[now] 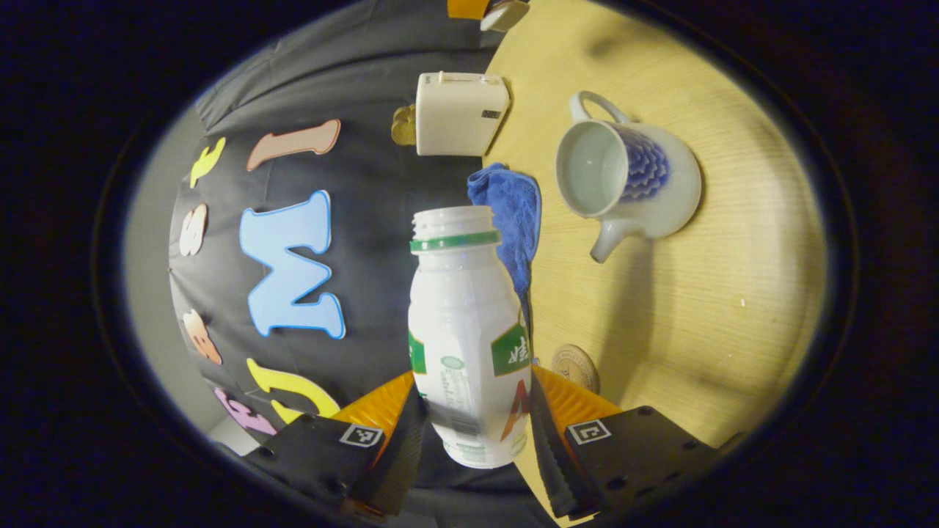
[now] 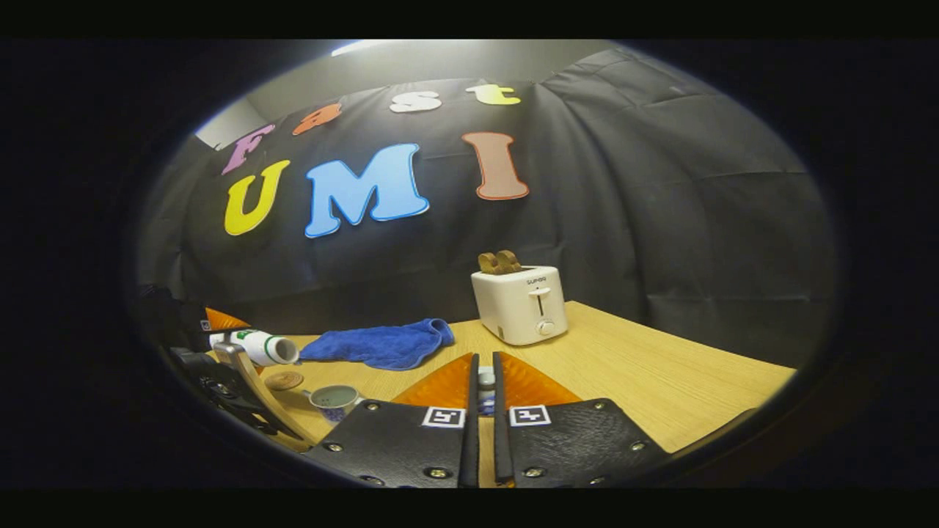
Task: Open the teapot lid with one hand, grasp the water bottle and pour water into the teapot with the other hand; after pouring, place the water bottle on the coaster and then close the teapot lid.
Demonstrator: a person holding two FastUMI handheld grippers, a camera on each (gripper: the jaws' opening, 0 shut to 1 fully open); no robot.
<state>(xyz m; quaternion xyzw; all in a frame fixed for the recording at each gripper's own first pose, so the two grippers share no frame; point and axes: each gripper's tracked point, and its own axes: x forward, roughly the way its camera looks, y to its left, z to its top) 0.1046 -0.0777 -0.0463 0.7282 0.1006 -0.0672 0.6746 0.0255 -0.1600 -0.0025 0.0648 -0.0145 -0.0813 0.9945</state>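
- Left hand-held gripper [image 1: 473, 433] is clamped on the water bottle [image 1: 466, 345], tipped sideways; its base is cut off between the fingers.
- Right hand-held gripper [image 2: 480, 418] has its fingers nearly together on something small, hard to make out.
- Coaster [image 1: 575, 367] sits partly hidden beside the bottle.
- Lidless teapot [image 1: 623, 180] stands on the tabletop [image 1: 733, 293] beyond the bottle, near the blue cloth [image 1: 513, 213] and toaster [image 1: 458, 114].

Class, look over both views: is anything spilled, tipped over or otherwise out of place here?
Nothing looks spilled. The bottle lies tipped on its side above the table, but the left gripper holds it that way. The teapot stands upright without its lid. A blue cloth lies crumpled near the toaster.
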